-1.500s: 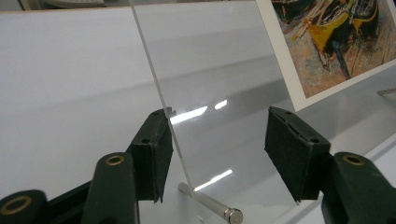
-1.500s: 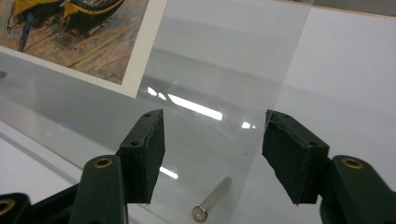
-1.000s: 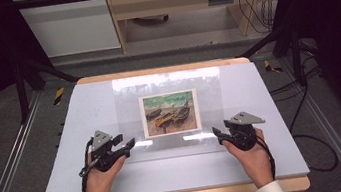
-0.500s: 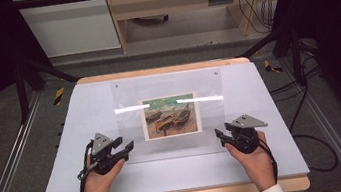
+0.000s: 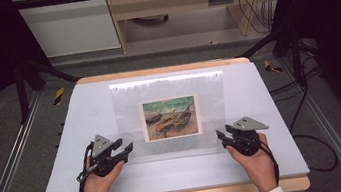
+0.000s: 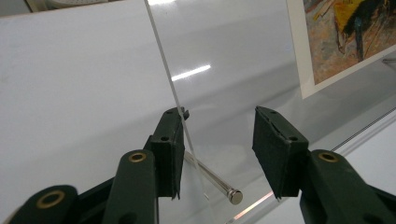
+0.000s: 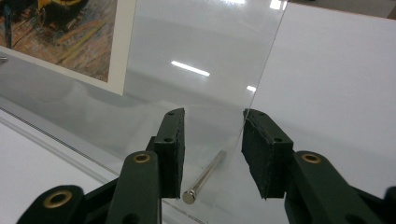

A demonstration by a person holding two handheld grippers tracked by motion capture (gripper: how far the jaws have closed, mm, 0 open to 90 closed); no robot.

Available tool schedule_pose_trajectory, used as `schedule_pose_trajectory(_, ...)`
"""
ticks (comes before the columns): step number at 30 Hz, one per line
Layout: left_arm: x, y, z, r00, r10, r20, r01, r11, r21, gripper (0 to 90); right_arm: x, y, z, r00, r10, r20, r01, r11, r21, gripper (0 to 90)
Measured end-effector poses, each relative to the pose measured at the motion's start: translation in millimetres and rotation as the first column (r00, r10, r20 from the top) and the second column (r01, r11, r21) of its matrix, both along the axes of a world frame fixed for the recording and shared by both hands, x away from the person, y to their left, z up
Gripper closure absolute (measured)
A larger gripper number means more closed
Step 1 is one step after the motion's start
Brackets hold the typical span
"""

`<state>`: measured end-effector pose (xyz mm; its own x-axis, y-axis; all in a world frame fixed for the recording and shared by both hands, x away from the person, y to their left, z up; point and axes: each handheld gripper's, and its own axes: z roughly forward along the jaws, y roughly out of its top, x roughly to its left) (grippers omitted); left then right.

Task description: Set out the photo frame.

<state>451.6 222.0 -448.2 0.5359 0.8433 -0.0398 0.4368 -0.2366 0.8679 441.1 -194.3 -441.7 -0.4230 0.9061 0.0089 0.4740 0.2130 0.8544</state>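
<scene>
The clear acrylic sheet (image 5: 171,113) is standing tilted near the middle of the counter (image 5: 272,112), its lower edge resting near you, a boat print (image 5: 170,118) showing through it; a metal pin (image 6: 212,179) is sticking out at each lower corner. Your left gripper (image 5: 126,149) is half open, its jaws just having been narrowing, one pad touching the sheet's side edge, the other apart. Your right gripper (image 5: 220,135) is likewise partly open and closing around the opposite edge and its pin (image 7: 203,179), not yet clamping. If you are squeezing unevenly, the slick panel is likely slipping sideways or toppling flat; pads landing on a pin could be twisting it.
</scene>
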Motion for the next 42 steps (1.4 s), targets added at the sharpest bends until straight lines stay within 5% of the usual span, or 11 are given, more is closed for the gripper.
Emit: schedule_pose_trajectory(42, -14.6, 2.7, -1.4, 0.9996, -0.018, -0.024, 0.019, 0.9989, 0.043, 61.2, -16.2, -2.9, -3.6, 0.9997, 0.017, -0.018, -0.018, 0.9993, -0.033, 67.0)
